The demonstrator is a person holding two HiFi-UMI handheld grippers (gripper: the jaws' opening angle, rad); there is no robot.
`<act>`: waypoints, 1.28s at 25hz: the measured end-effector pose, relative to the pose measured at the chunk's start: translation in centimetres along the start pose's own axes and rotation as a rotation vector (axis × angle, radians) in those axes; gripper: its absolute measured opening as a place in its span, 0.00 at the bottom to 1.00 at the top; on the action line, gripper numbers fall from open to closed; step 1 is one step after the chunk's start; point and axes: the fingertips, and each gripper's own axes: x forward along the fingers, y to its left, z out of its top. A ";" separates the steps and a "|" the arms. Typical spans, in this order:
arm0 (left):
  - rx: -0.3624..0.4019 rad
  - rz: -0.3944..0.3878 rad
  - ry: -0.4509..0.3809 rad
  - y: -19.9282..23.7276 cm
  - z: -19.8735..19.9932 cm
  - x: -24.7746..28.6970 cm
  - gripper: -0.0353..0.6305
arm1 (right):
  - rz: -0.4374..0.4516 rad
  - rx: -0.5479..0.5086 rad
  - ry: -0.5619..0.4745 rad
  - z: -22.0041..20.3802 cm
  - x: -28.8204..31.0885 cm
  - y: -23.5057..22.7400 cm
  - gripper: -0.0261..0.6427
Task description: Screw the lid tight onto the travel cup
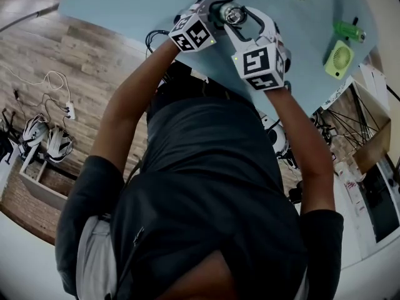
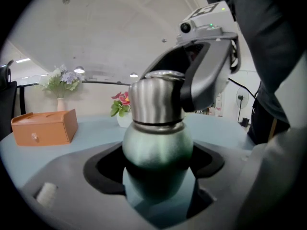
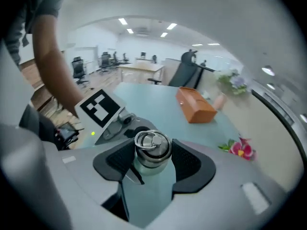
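Observation:
The travel cup [image 2: 157, 147] has a matte green body and stands upright on the light blue table [image 1: 125, 5]. My left gripper [image 2: 156, 166] is shut on the body, its dark pads pressed to both sides. A steel lid [image 3: 152, 147] with a ring handle sits on top of the cup. From above, my right gripper [image 3: 152, 161] reaches down over the lid with a pad tight against each side, shut on it. In the head view both grippers meet at the lid [image 1: 232, 13] near the table's near edge, the left gripper [image 1: 215, 11] on the left and the right gripper [image 1: 237, 19] on the right.
An orange box [image 3: 195, 105] lies further along the table, with a pink flower arrangement [image 3: 240, 148] near it and a vase of pale flowers [image 2: 60, 83] behind. At the table's right end sit a small green fan [image 1: 339, 59] and a green bottle [image 1: 349, 31]. Cables and gear lie on the floor.

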 end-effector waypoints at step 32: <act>-0.001 -0.004 0.000 -0.1 0.0 0.5 0.70 | 0.577 -0.967 0.238 -1.2 -0.6 0.9 0.38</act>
